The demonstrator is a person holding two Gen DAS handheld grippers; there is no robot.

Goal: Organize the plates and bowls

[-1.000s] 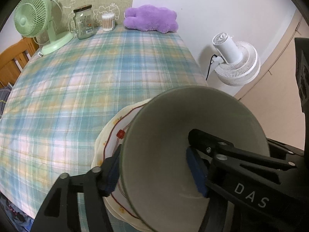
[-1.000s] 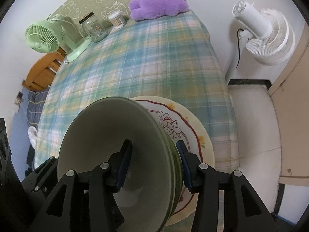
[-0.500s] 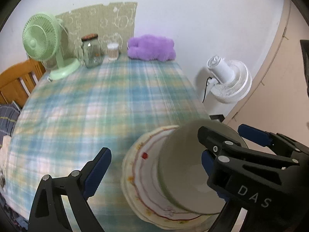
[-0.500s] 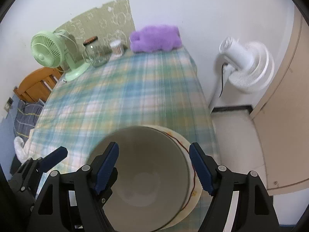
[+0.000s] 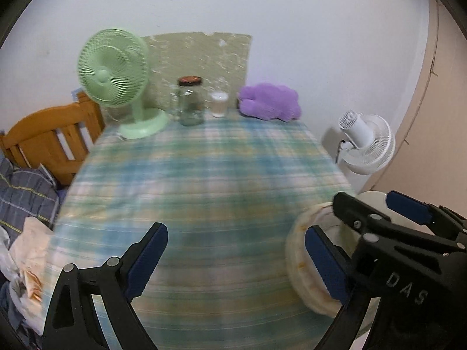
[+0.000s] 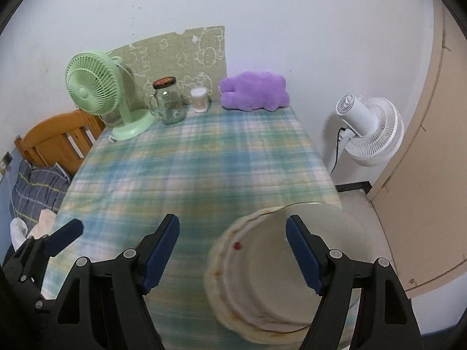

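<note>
A pale grey-green ceramic bowl sits inside a cream plate with a red line and flower pattern, and both rest on the table covered with a green, blue and yellow plaid cloth, near its front right corner. In the right wrist view the stack lies at about 5 o'clock; in the left wrist view it sits at about 4 o'clock, partly behind the gripper's right finger.

The right gripper has its jaws spread wide and holds nothing. Its blue-padded fingertips stand well apart, the left one over bare cloth and the right one over the bowl's opening, whether touching the bowl cannot be told.

The left gripper is likewise spread wide with nothing between its jaws, over the cloth just left of the plate. Its blue pads touch no dish that can be seen.

At the far end of the table, around 11 to 12 o'clock, stand a light green plastic desk fan, a clear glass jar with a dark lid, a small clear container of cotton swabs and a purple plush toy. A white floor fan stands off the table at 2 o'clock, and a wooden chair back shows at 9 o'clock.
</note>
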